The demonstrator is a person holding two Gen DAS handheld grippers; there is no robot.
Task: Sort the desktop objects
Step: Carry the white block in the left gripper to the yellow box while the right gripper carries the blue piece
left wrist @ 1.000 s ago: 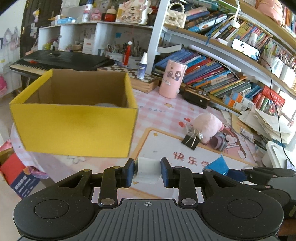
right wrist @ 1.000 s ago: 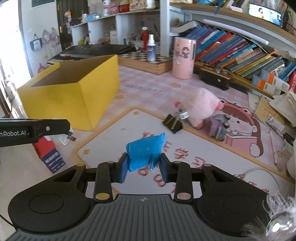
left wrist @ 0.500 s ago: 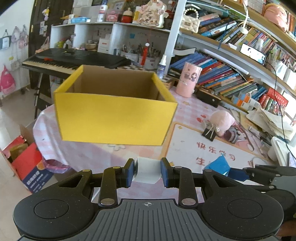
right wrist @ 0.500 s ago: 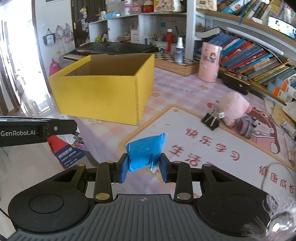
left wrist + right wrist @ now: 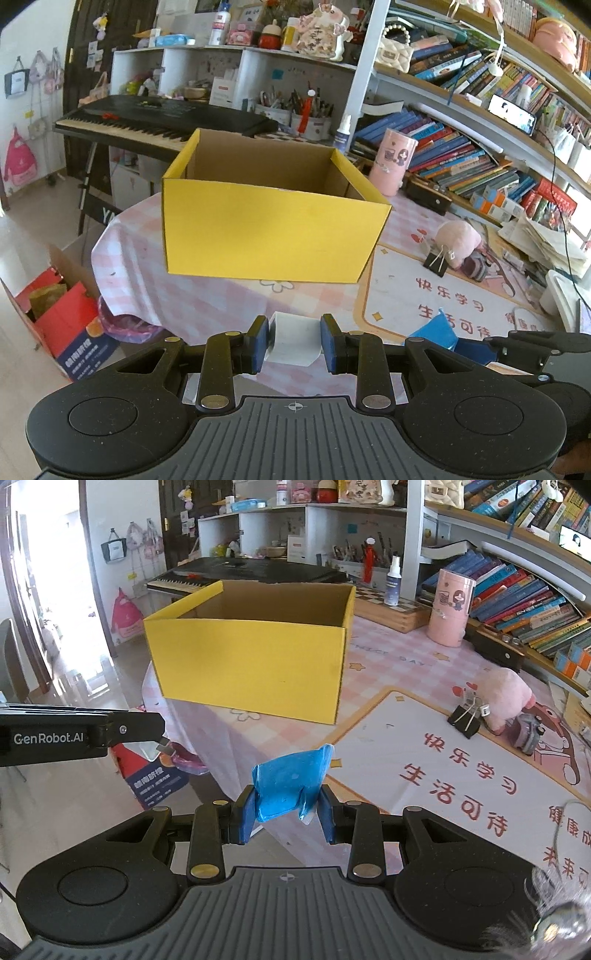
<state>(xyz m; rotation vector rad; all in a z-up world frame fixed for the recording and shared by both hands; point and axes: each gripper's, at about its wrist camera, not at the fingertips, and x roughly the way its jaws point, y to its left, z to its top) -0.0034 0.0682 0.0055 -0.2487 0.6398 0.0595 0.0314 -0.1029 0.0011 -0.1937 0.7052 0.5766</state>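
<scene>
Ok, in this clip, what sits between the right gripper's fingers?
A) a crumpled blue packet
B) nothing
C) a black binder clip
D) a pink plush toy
A: the right gripper is closed on the crumpled blue packet, while the binder clip and pink plush lie on the desk mat.

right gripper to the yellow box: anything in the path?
Nothing on that stretch in the right wrist view: the right gripper, shut on a blue packet, faces only bare pink checked tablecloth before the yellow box.
</scene>
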